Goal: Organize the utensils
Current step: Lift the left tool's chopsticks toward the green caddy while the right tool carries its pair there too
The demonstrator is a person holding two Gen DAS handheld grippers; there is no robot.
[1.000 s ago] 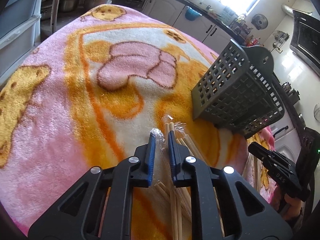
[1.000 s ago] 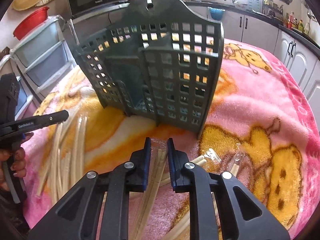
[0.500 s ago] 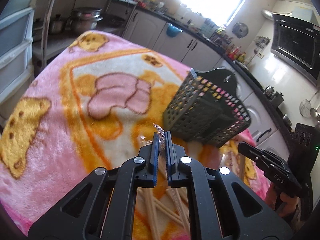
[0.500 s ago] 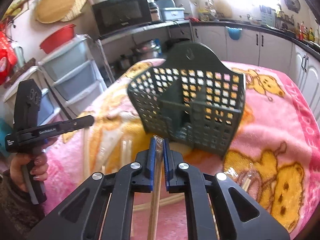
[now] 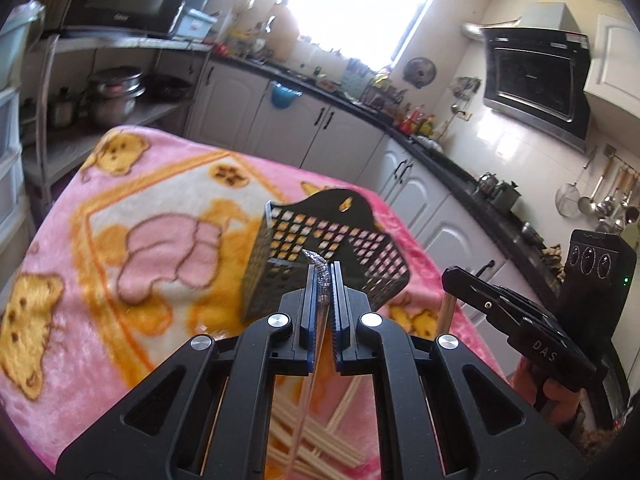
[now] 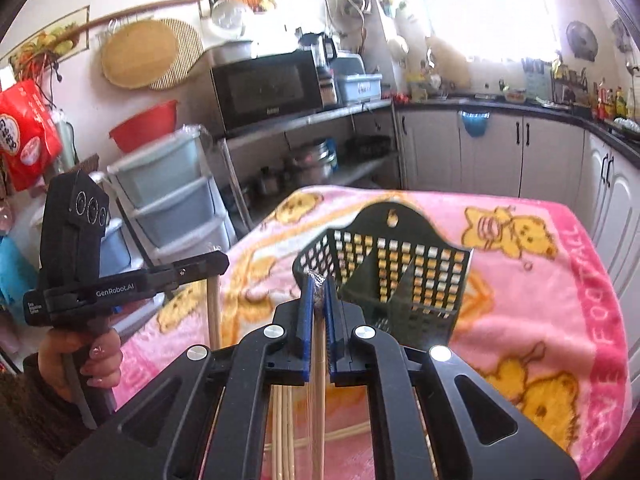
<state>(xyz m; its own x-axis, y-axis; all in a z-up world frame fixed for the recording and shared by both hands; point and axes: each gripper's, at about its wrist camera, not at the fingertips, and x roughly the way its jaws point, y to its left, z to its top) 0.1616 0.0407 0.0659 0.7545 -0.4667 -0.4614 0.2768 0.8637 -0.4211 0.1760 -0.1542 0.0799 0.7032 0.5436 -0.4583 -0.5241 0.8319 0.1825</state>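
Note:
In the left wrist view, my left gripper [image 5: 324,275] is shut on the crinkled end of a clear-wrapped pair of chopsticks [image 5: 316,263], which hangs down under the jaws. The dark slotted utensil basket [image 5: 308,246] stands on the pink blanket just beyond. My right gripper [image 6: 319,285] is shut on another wrapped pair of wooden chopsticks [image 6: 318,360], lifted in front of the basket [image 6: 404,264]. Each view shows the other gripper from the side: the right gripper [image 5: 456,280] carries a stick [image 5: 445,314], and the left gripper [image 6: 218,259] has one [image 6: 214,312] hanging from it.
Several loose wooden chopsticks [image 5: 344,432] lie on the bear-print blanket [image 5: 120,280] below the grippers. A hand [image 6: 96,360] grips the left tool. White cabinets [image 6: 500,152], plastic drawers [image 6: 172,200] and a shelf with a microwave [image 6: 268,88] ring the table.
Both grippers closed on wrapped chopsticks lying on the blanket and rose with them. The views tilted up, so the basket now sits lower and farther away.

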